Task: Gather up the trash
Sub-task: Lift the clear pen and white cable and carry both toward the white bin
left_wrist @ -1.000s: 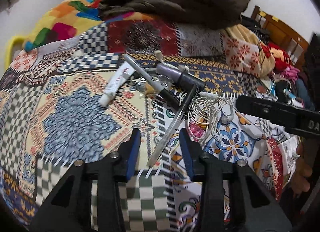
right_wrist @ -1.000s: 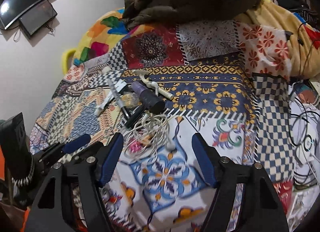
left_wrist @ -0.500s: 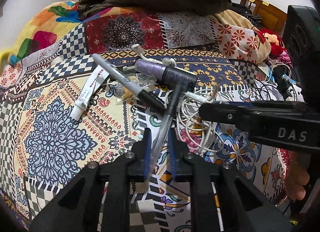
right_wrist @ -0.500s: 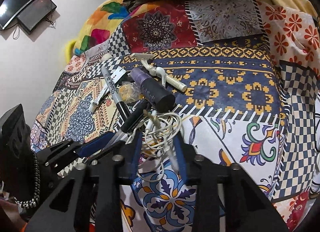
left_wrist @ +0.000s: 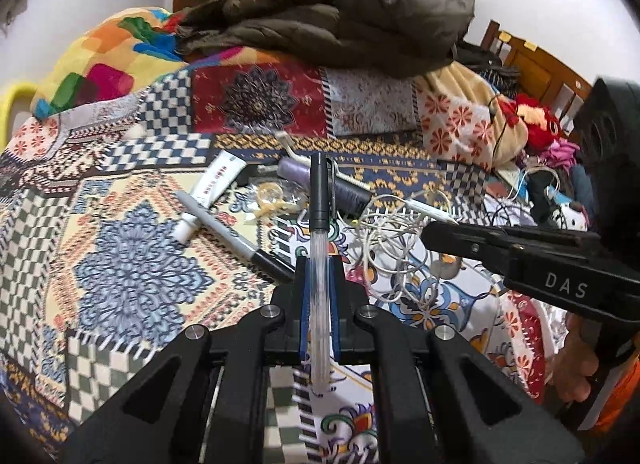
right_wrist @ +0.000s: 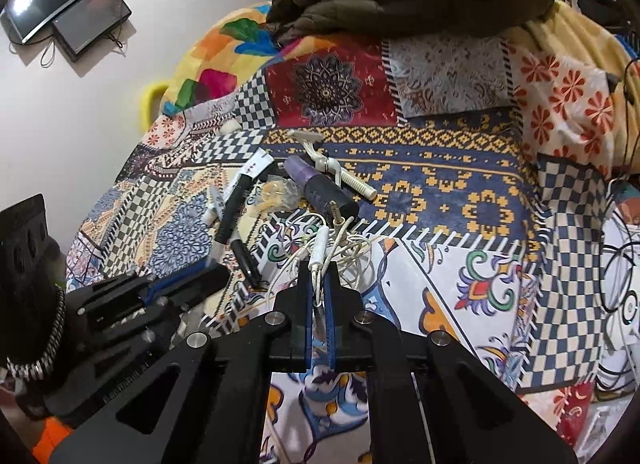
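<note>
The left hand-held gripper (left_wrist: 319, 300) is clamped on a clear-barrelled pen (left_wrist: 320, 248) w/ a black cap; the barrel runs between the blue pads and the capped end sticks out ahead, lifted clear of the bed (left_wrist: 132, 264). The right hand-held gripper (right_wrist: 319, 296) has pinched a tangle of white earphone cable (right_wrist: 340, 248), w/ a white plug piece standing up just past its tips; most of the loops lie on the patchwork cover. Both sets of jaws have just been closing, each w/ its thing between them, and now sit narrow.

The rest of the litter lies approx. mid-bed, ahead of both grippers: a white tube (left_wrist: 216, 184), a black-capped marker (left_wrist: 236, 240) crossing just below it, a crinkled clear wrapper (left_wrist: 276, 198), a purple-and-black cylinder (right_wrist: 320, 188) and a white razor (right_wrist: 332, 168) touching the cylinder's far side (the handle angles toward the right edge). A brown padded jacket (left_wrist: 332, 12) is heaped at the far end of the bed. In the left view the right gripper shows at the right, marked "DAS".
</note>
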